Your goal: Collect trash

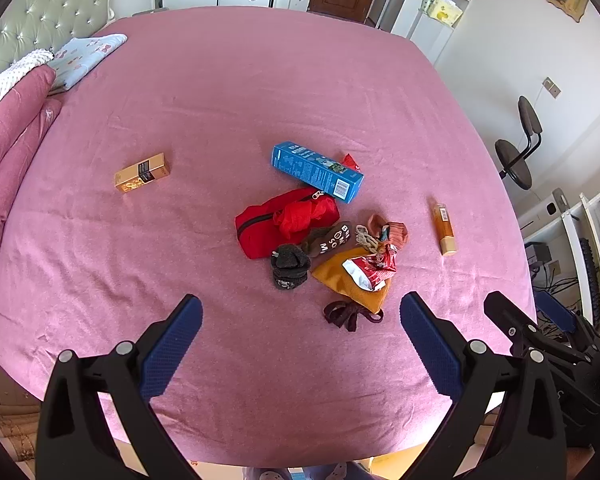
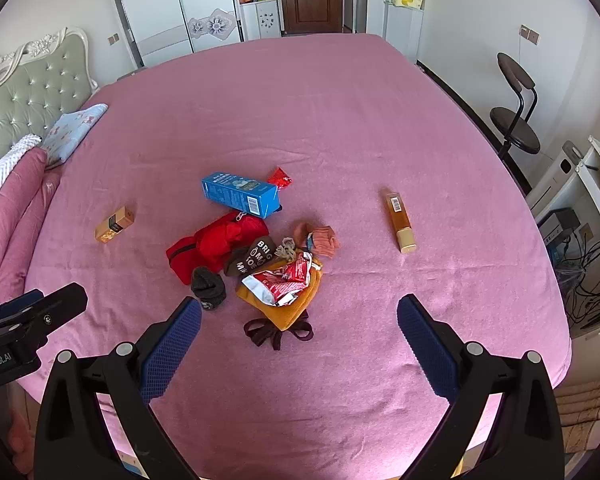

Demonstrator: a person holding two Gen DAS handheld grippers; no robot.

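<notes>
Here both the left gripper (image 1: pixel 300 320) and the right gripper (image 2: pixel 299 320) are wide apart and hold nothing, above the near edge of the pink bed (image 1: pixel 260 80). The torn red wrapper (image 1: pixel 370 270) lies on an orange cloth (image 1: pixel 348 284) in the middle pile, beside a blue box (image 1: pixel 318 171) and a red pouch (image 1: pixel 268 224).

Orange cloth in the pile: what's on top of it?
A crumpled red-and-white wrapper lies on the orange cloth. A dark ribbon sits at its near edge. Anything beneath the cloth is hidden. Both grippers are open, short of the pile.
</notes>
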